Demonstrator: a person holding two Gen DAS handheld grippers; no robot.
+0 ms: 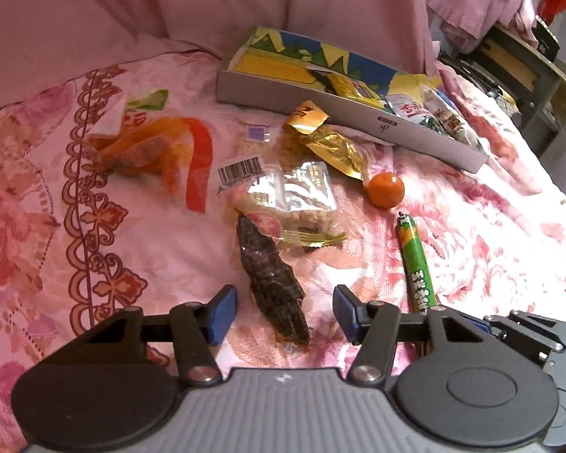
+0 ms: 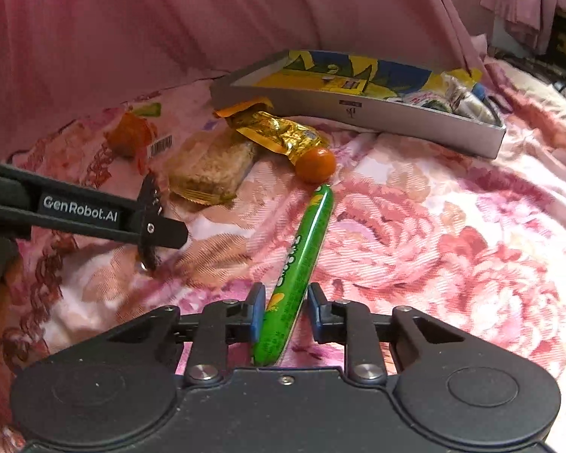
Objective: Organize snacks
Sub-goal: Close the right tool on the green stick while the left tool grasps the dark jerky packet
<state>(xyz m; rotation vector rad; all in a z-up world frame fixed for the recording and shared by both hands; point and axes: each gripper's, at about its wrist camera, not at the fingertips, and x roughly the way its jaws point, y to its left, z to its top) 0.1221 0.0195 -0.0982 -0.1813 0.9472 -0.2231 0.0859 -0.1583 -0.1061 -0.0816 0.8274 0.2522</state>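
A grey box [image 1: 320, 113] with several snacks in its right end lies at the back of the bed; it also shows in the right wrist view [image 2: 358, 113]. My left gripper [image 1: 283, 313] is open around the near end of a dark brown snack pack [image 1: 268, 275]. My right gripper [image 2: 285, 311] is open, its jaws on either side of a green sausage stick [image 2: 302, 264] and not pressing it; the stick also shows in the left wrist view [image 1: 415, 260]. A small orange [image 1: 385, 190], a gold pack [image 1: 332, 143], a clear nut pack [image 1: 294, 196] and an orange bag [image 1: 151, 147] lie loose.
The floral bedsheet [image 2: 452, 245] is soft and wrinkled. A pink curtain [image 1: 207, 0] hangs behind the box. A bedside stand [image 1: 524, 68] is at the far right. My left gripper's arm [image 2: 79, 211] shows at the left of the right wrist view.
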